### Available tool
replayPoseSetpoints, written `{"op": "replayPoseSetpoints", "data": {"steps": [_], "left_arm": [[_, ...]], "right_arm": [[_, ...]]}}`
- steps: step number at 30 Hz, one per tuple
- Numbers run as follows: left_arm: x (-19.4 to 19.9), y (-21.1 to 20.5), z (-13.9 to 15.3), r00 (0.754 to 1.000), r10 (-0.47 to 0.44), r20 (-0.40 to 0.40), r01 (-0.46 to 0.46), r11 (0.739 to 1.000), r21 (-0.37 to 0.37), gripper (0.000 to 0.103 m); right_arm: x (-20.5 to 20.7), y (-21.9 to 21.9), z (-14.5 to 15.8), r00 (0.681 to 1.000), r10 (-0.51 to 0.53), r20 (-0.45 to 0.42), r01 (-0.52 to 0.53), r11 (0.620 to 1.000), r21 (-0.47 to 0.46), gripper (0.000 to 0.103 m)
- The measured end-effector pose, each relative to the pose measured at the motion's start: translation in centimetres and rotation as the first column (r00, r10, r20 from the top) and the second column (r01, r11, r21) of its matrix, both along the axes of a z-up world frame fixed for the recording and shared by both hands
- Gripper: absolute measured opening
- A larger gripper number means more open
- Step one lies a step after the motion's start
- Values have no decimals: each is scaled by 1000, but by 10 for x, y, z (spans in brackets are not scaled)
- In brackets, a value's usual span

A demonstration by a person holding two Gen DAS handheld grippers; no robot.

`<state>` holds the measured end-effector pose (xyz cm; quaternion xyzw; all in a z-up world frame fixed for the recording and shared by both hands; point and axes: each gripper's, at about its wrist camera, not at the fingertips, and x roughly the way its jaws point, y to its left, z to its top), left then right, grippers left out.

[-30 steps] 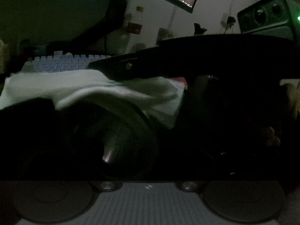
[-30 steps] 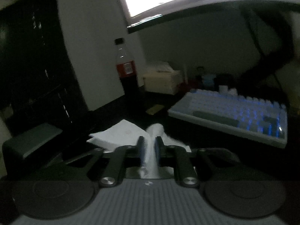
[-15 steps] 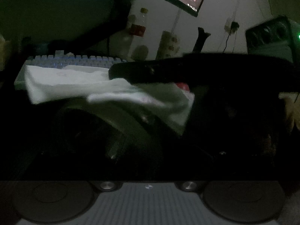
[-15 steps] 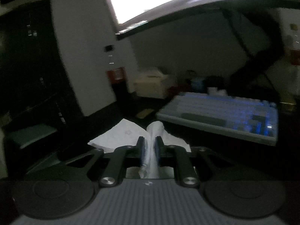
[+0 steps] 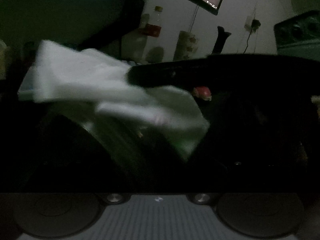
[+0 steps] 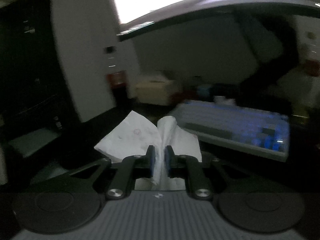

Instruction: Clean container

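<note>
Two blue pads of the right hand-held gripper (image 6: 159, 161) are clenched on a white tissue (image 6: 138, 138), which is pinched into a ridge between them and fans out to both sides ahead of the fingertips. In the left wrist view that same tissue (image 5: 112, 98) appears as a blurred white sheet, with the dark body of the right hand-held gripper (image 5: 200, 74) reaching in from the right edge onto it. Below the sheet lies the container (image 5: 120, 144) — a dark, rounded vessel whose curved wall is only faintly lit, close in front of the left camera; the tissue drapes over its upper side. The left hand-held gripper's fingers are lost in shadow, so I cannot tell whether it is released or clenched, or whether it grips the container. A backlit keyboard (image 6: 236, 128) sits on the dark table (image 6: 144, 110) toward its right side, a cream box (image 6: 154, 92) stands near the far edge, and a monitor (image 6: 200, 6) hangs above — its screen glaring white
</note>
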<state>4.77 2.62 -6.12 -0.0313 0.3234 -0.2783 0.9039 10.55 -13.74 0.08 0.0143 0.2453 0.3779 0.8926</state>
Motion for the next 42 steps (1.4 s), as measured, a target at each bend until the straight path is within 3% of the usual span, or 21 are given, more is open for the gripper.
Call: {"op": "replayPoseSetpoints", "data": {"steps": [2,7,9,16,22,27,29,33,37,42], "left_arm": [[1,1,0,1000,11,8,-11,1000,22,103],[8,9,0,999,42,-3,-42,999,3,103],[12,11,0,998,56,-11,-56,998,-1,103],[16,16,3,996,87,-21,-86,996,30,103],[32,18,5,992,111,-56,-112,994,-6,103],[32,15,6,992,121,-35,-120,992,29,103],[31,16,5,992,124,-31,-123,992,27,103],[32,18,4,991,132,-32,-132,991,11,103],[31,16,4,991,133,-21,-133,991,29,103],[35,18,7,987,163,-15,-162,986,36,103]], "right_arm": [[8,-4,0,999,-41,-31,41,999,5,11],[-8,21,1,993,116,-6,-116,993,5,11],[-9,28,2,991,133,14,-133,991,-12,11],[17,22,2,999,-27,-18,26,999,-21,11],[-10,41,-2,994,98,52,-95,993,-63,12],[25,18,-9,997,-80,-23,79,996,-38,12],[29,14,-9,993,-102,-59,101,995,-16,12],[11,29,-9,1000,1,-7,-1,999,-42,13],[6,35,-14,995,100,-8,-101,994,-42,10],[36,9,-18,994,-57,-98,56,998,-20,13]]}}
